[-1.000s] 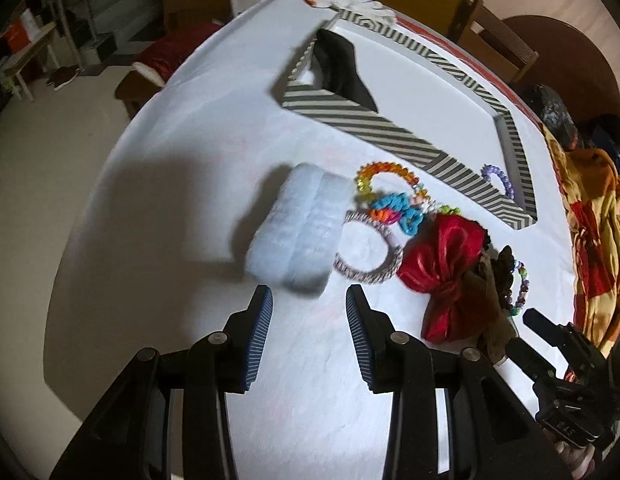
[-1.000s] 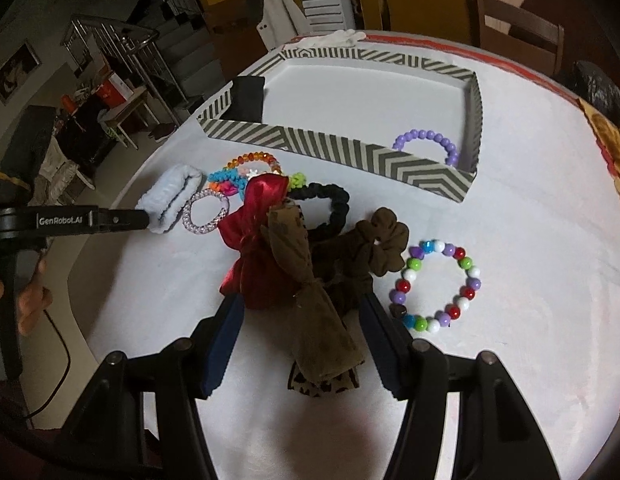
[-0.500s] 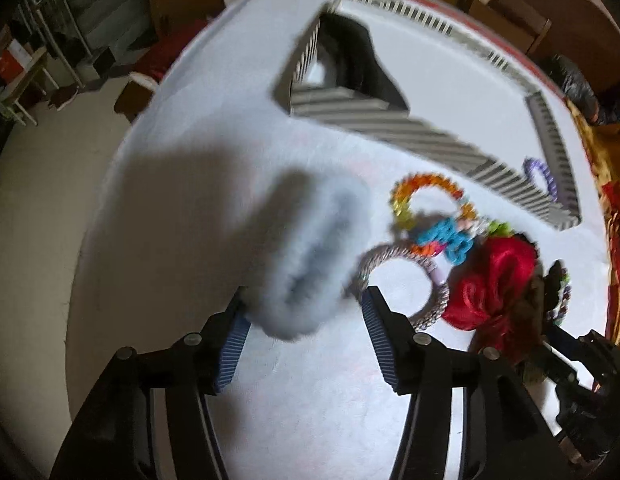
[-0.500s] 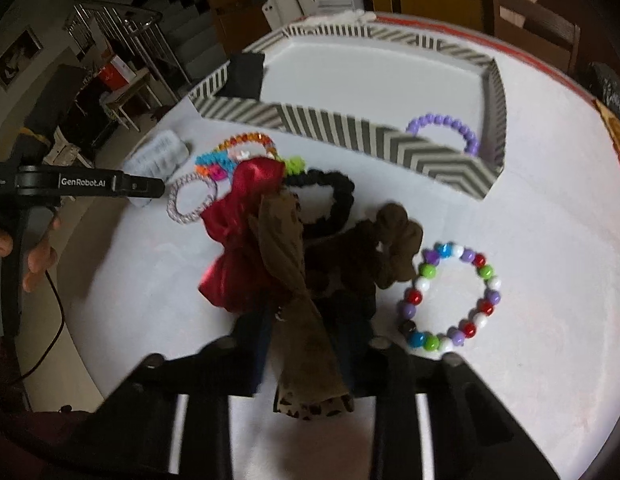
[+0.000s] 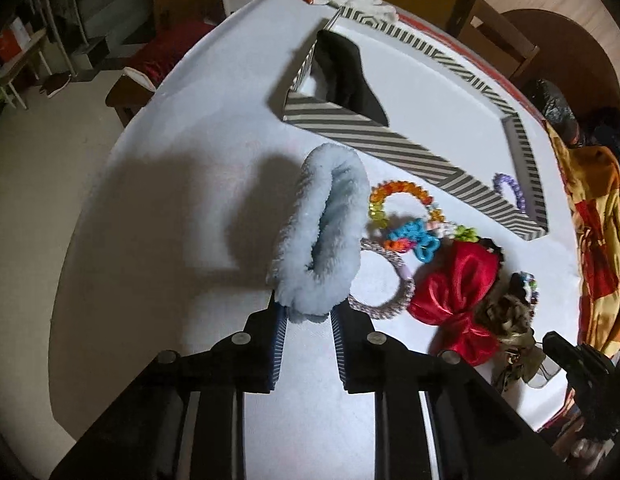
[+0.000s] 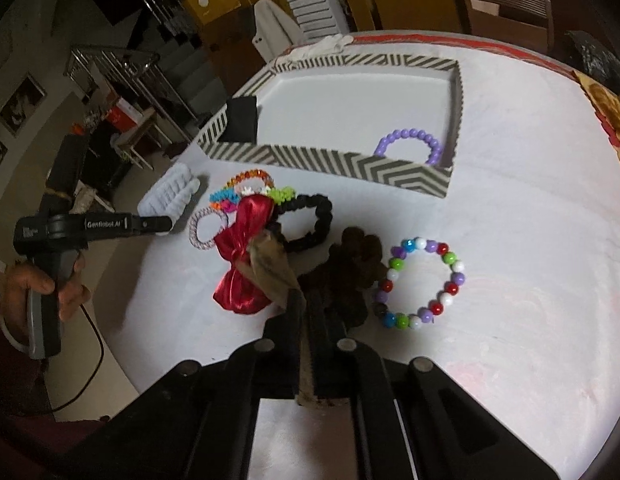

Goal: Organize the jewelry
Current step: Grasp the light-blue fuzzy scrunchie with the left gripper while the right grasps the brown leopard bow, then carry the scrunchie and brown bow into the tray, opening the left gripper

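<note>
My left gripper (image 5: 308,312) is shut on a fluffy light-blue scrunchie (image 5: 323,236) and holds it tilted up off the white table; it also shows in the right wrist view (image 6: 170,196). My right gripper (image 6: 308,308) is shut on a brown fabric hair tie (image 6: 272,270) that lies over a red satin bow (image 6: 246,256). A striped tray (image 6: 329,162) stands behind, holding a purple bead bracelet (image 6: 413,144) and a black cloth (image 6: 242,120).
On the table lie a multicoloured bead bracelet (image 6: 419,282), a black scrunchie (image 6: 313,220), a dark brown scrunchie (image 6: 355,260), a silver coil ring (image 6: 206,228) and bright plastic bracelets (image 5: 409,216). A patterned cloth (image 5: 597,240) hangs at the right edge. Chairs stand behind.
My left gripper moved onto the blue scrunchie, shut on it and lifted it. My right gripper closed on the brown hair tie.
</note>
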Demonstrator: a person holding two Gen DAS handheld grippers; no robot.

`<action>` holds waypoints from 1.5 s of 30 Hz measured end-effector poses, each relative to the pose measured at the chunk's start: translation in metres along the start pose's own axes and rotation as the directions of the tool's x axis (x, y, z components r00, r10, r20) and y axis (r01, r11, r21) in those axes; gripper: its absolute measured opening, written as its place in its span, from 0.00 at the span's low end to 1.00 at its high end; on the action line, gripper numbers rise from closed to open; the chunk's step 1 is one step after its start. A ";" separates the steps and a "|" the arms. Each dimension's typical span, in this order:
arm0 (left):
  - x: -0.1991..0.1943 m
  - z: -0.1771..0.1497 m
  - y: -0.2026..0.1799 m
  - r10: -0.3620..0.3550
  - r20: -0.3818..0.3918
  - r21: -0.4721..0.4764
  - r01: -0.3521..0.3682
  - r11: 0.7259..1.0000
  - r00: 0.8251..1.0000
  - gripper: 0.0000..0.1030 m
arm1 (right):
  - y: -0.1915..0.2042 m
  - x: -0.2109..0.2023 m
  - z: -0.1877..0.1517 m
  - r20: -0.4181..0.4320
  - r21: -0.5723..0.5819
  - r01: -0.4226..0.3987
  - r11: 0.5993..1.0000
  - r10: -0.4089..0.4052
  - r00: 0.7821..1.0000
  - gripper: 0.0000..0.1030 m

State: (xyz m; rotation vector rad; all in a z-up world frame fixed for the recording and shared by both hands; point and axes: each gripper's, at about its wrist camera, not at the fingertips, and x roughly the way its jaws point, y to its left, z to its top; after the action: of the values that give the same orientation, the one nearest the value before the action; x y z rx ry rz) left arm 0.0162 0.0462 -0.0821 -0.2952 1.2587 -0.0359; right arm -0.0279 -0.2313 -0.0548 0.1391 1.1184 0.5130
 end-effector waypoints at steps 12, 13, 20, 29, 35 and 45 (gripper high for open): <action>-0.031 0.000 -0.011 -0.032 0.047 0.004 0.031 1.000 0.998 0.26 | 0.004 -0.026 0.006 0.033 -0.007 -0.048 0.999 0.048 0.998 0.02; -0.032 0.000 -0.014 -0.037 0.047 0.003 0.037 0.999 0.998 0.26 | 0.005 -0.031 0.008 0.043 -0.011 -0.052 0.999 0.052 0.998 0.02; -0.033 -0.001 -0.027 -0.051 0.052 0.019 0.050 0.999 0.997 0.26 | 0.009 -0.046 0.018 0.055 -0.060 -0.073 0.995 0.076 0.996 0.02; -0.031 -0.004 -0.030 -0.046 0.044 0.018 0.046 0.999 0.998 0.26 | 0.004 0.020 -0.030 -0.183 -0.132 0.057 0.990 -0.081 0.980 0.41; -0.032 -0.006 -0.031 -0.053 0.038 0.017 0.052 0.999 0.998 0.26 | -0.002 0.011 -0.032 -0.120 -0.061 0.030 0.998 -0.037 0.992 0.13; -0.057 0.010 -0.053 -0.090 0.093 0.069 0.084 0.994 0.992 0.26 | 0.011 -0.052 0.012 0.068 -0.065 0.000 0.998 0.005 0.998 0.13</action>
State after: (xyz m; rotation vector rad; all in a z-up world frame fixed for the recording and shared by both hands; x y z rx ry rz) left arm 0.0151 0.0074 -0.0139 -0.2922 1.1466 -0.1355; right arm -0.0386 -0.2445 -0.0027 0.1007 1.0341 0.5422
